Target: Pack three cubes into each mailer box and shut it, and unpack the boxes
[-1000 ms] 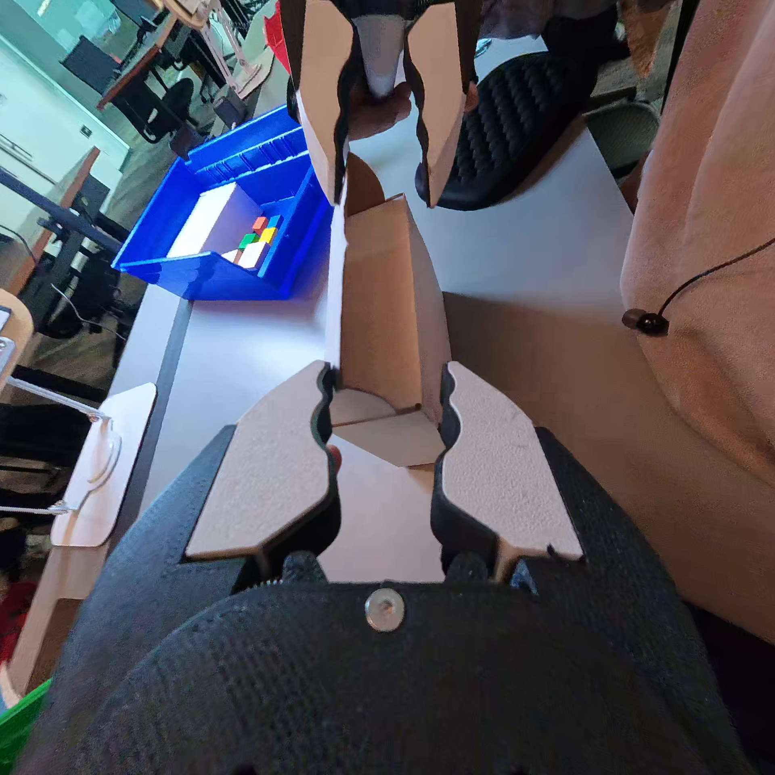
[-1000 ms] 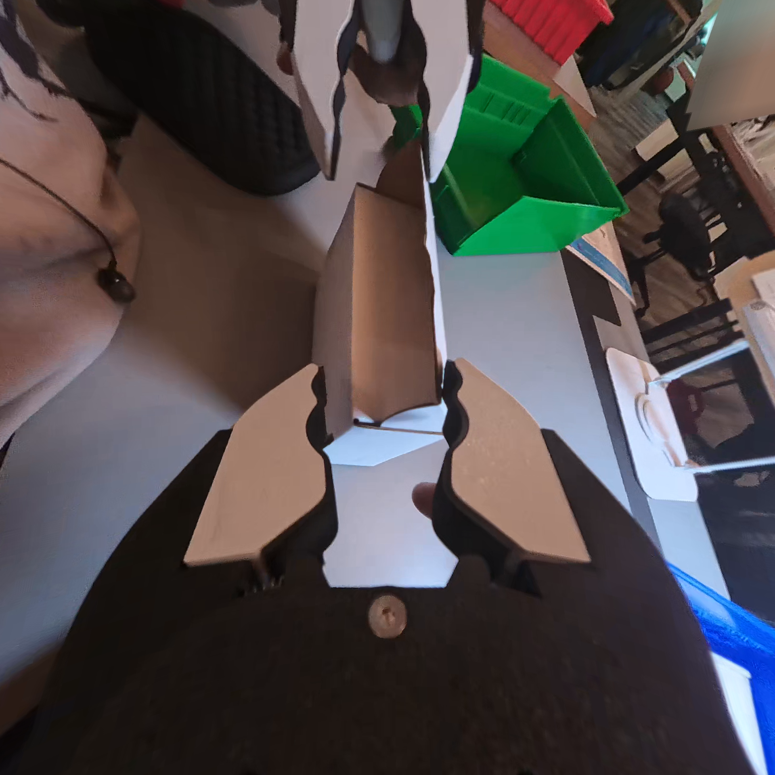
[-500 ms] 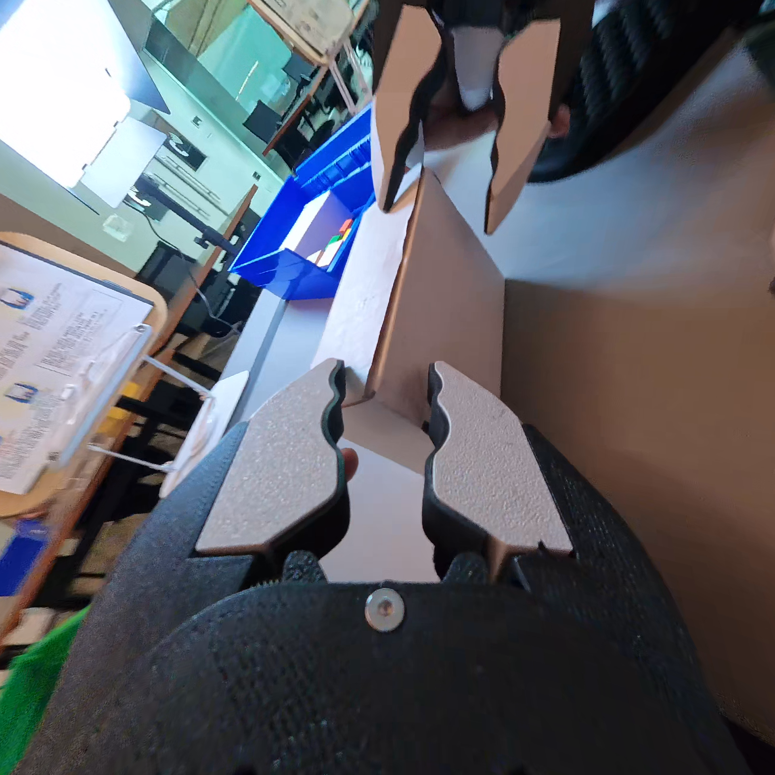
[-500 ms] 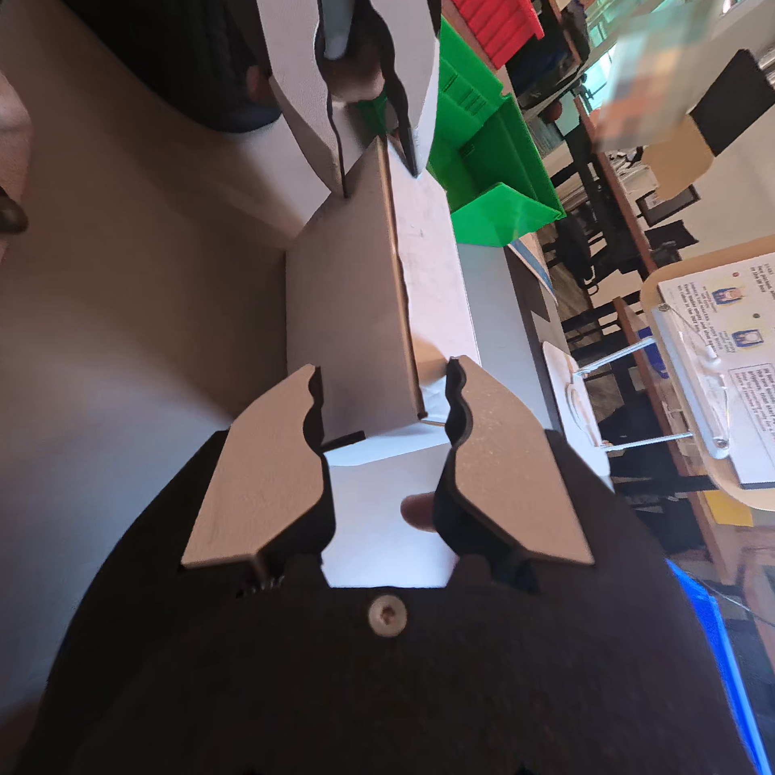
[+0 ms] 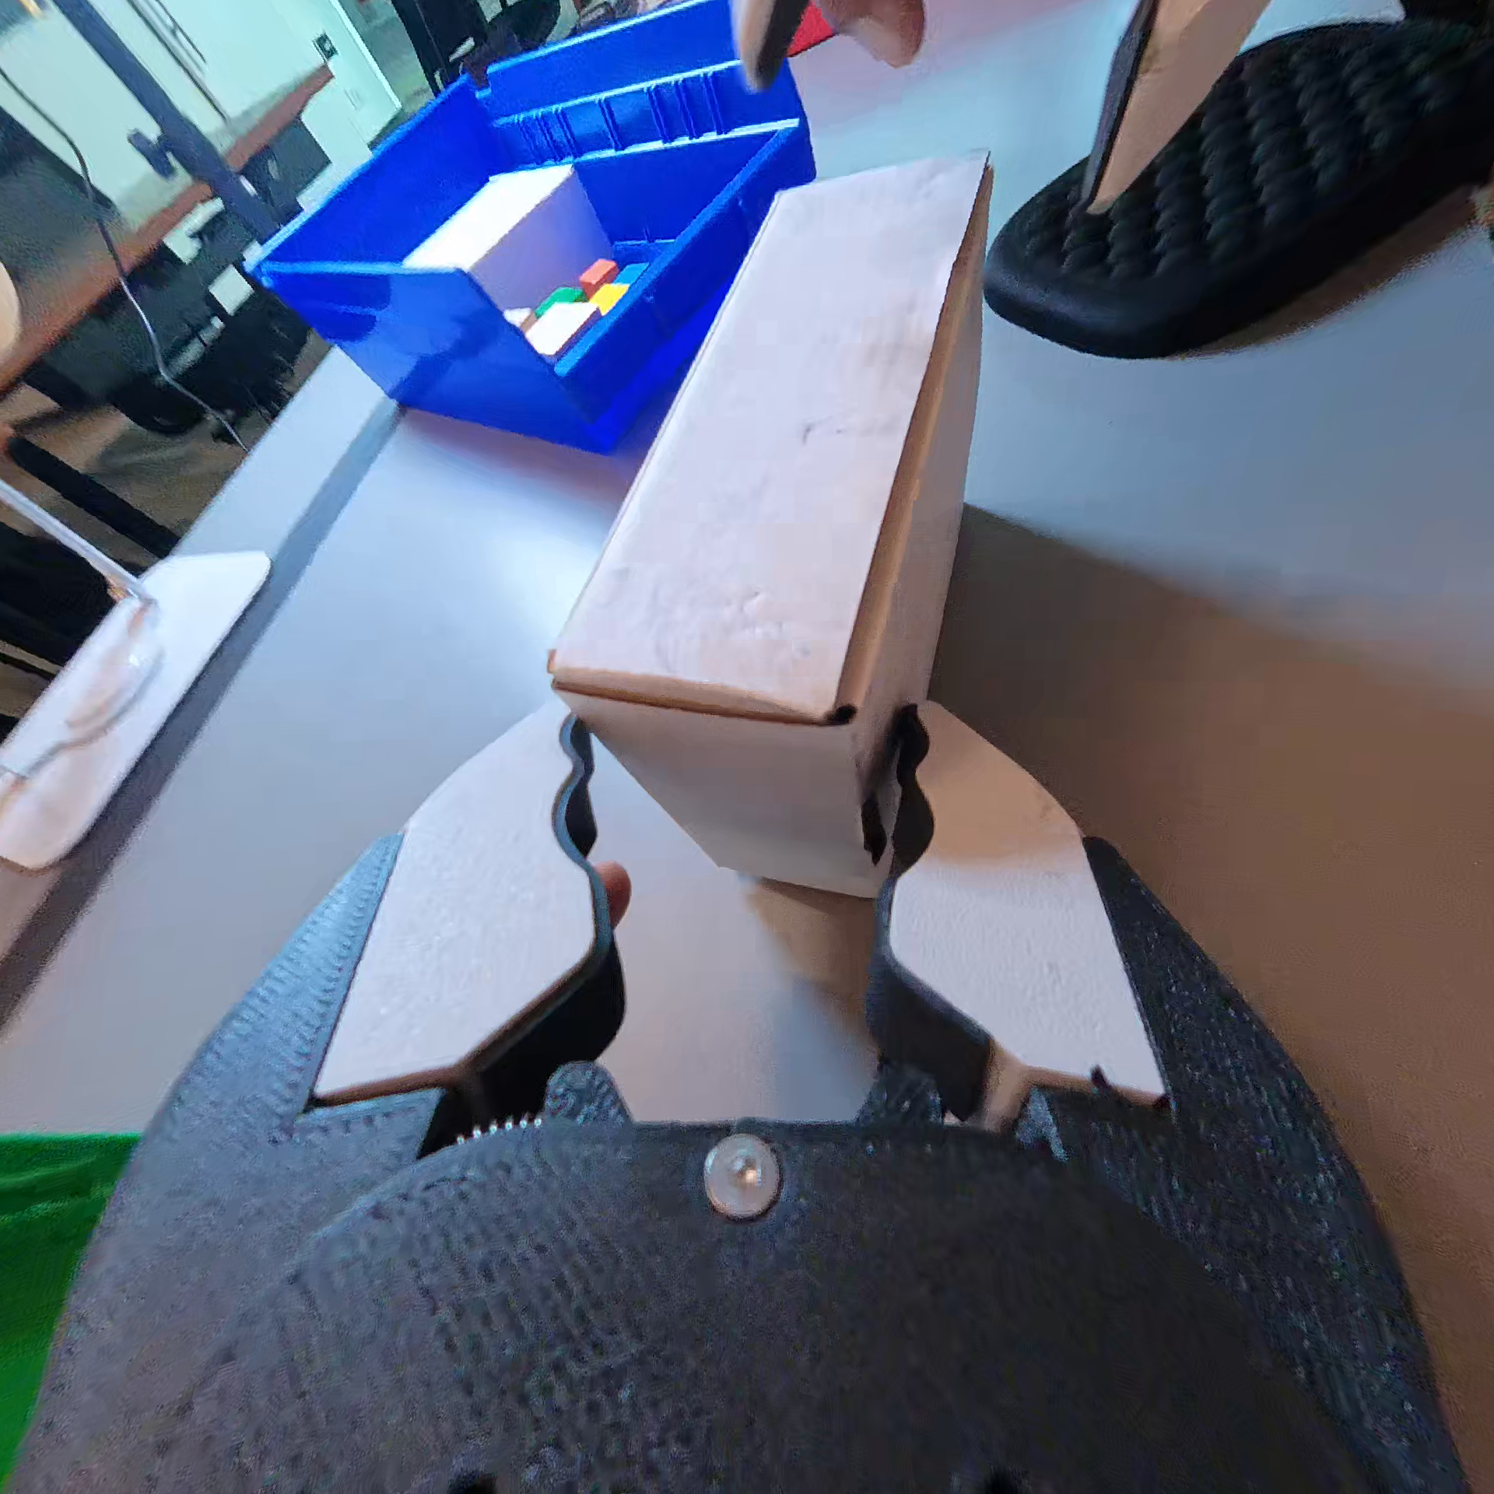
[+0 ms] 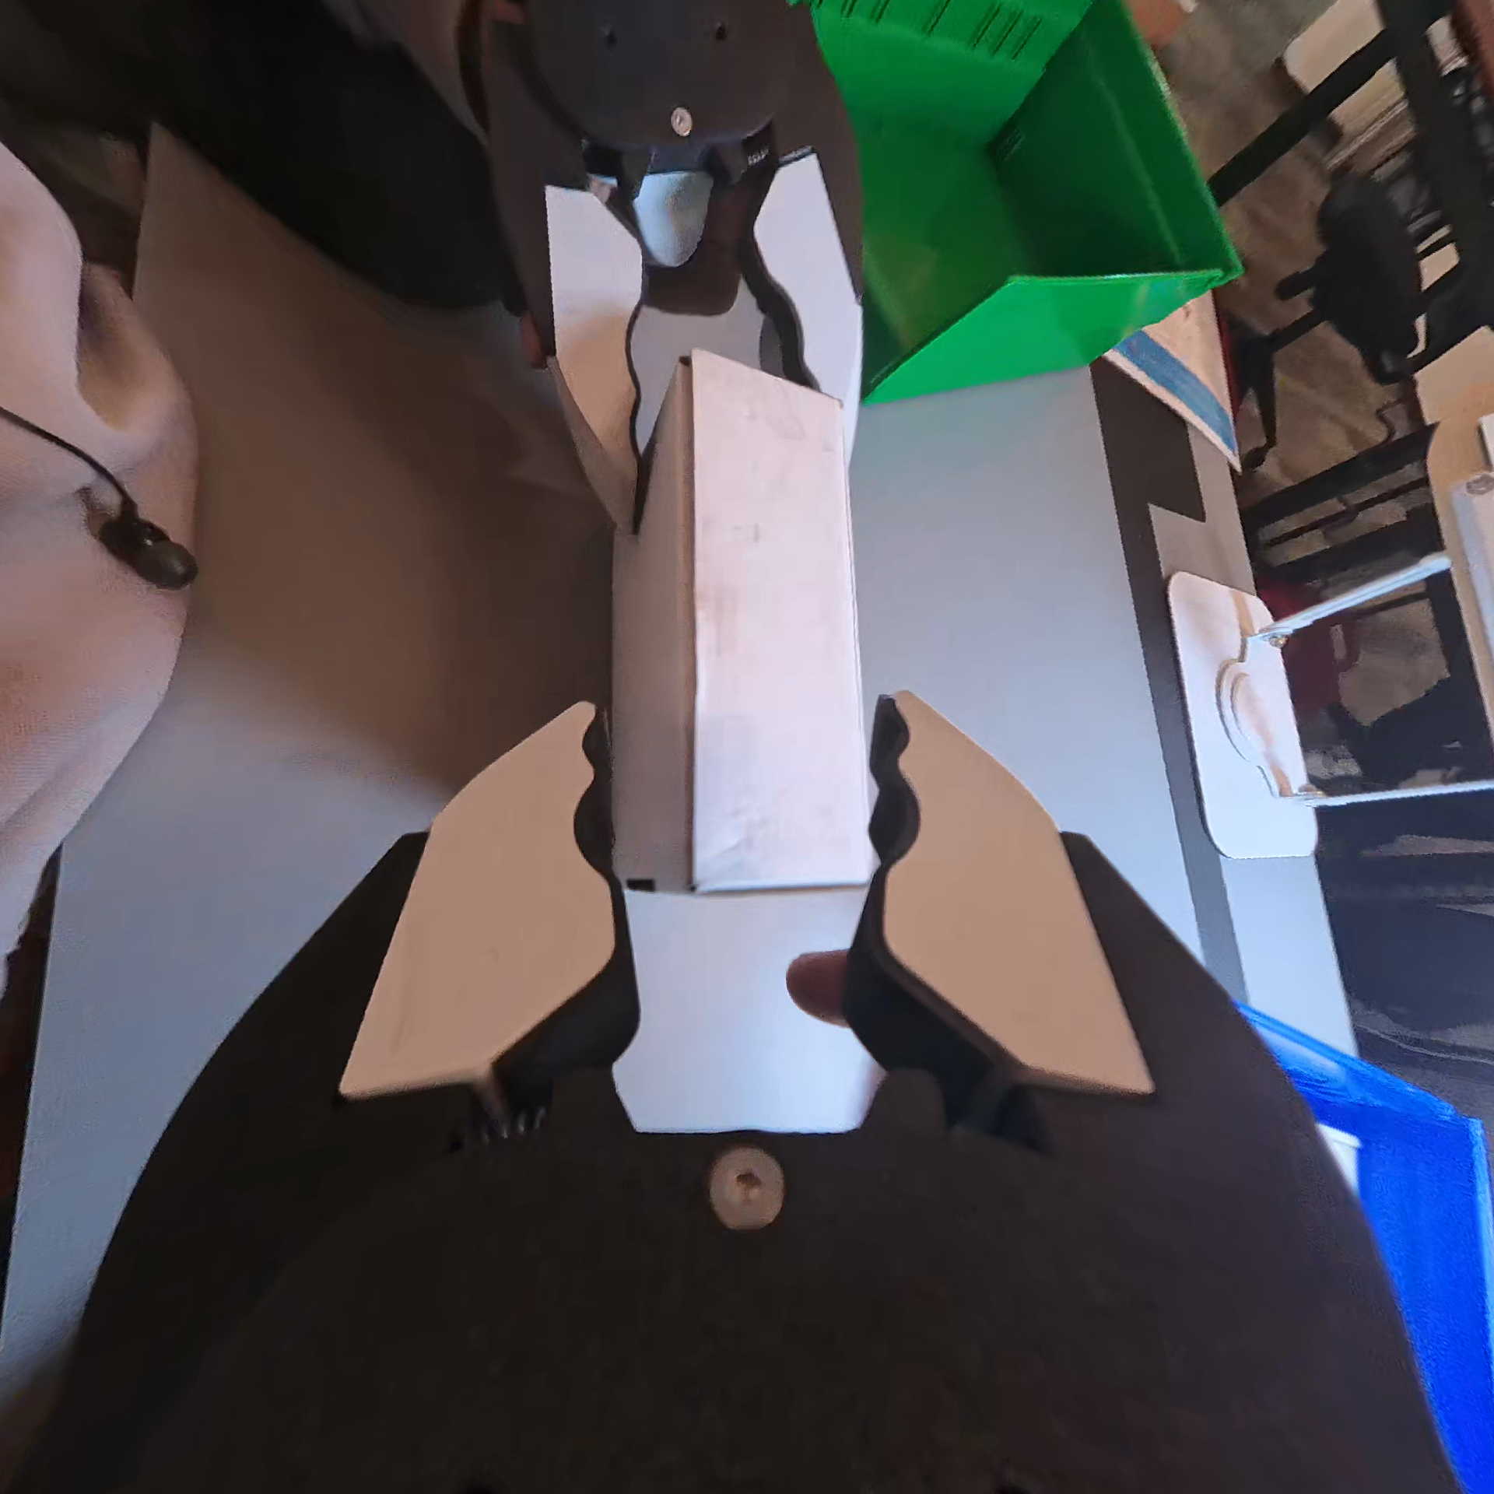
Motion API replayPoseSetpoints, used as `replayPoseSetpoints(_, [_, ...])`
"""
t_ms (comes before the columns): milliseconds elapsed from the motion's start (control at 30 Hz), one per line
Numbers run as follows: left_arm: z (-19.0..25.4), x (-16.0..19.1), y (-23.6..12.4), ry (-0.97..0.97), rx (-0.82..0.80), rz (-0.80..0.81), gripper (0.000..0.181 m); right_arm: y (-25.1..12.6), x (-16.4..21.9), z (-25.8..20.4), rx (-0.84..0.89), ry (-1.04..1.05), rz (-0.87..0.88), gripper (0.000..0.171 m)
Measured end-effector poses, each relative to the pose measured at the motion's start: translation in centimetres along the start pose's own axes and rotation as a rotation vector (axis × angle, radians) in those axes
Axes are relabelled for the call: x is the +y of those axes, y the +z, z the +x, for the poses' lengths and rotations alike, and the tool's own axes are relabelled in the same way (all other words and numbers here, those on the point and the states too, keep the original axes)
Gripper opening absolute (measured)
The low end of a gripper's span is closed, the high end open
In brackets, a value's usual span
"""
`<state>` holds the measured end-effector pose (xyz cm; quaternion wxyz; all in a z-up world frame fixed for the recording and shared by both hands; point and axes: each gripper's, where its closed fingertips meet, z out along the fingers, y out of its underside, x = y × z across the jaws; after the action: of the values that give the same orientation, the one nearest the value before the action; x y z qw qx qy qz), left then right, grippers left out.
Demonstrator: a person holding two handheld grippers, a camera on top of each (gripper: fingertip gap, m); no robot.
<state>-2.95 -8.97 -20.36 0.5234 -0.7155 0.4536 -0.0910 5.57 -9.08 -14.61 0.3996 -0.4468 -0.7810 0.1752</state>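
Note:
A shut white mailer box [image 5: 792, 453] lies flat on the grey table [image 5: 364, 728], lid side up. My left gripper [image 5: 744, 723] is open, and its two fingers straddle the box's near end. The right finger is against the box's side. My right gripper [image 6: 741, 707] is open and straddles the other end of the same box [image 6: 768, 630], with the box snug between its fingers. The right gripper's fingers [image 5: 1148, 97] show blurred beyond the box's far end in the left wrist view. Several coloured cubes [image 5: 582, 303] lie in a blue bin [image 5: 453, 323].
A green bin [image 6: 1010, 242] stands beyond the box in the right wrist view. A white stand base [image 6: 1229, 728] sits at the table's edge. A person's pale garment with a black cord [image 6: 81, 485] is close on the left. The blue bin's corner [image 6: 1415, 1213] is at the lower right. My right fingertips sit around 11 cm from my left ones.
The box was held on its edge between both grippers with its lid closing. It now lies flat and shut on the table. Both grippers' fingers have spread wider.

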Motion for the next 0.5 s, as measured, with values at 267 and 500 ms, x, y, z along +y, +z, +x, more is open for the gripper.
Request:
replayPoseSetpoints(267, [1.3,-4.2,0.3,0.368,-0.178,0.056,0.070,2.4,2.0,0.1,0.090,-0.220,-0.319,0.065])
replayPoseSetpoints(500, [-1.8,-5.9,-2.3,0.193,-0.291,0.190,0.080,-1.0,1.4,3.5,0.245,-0.318,-0.377,0.064])
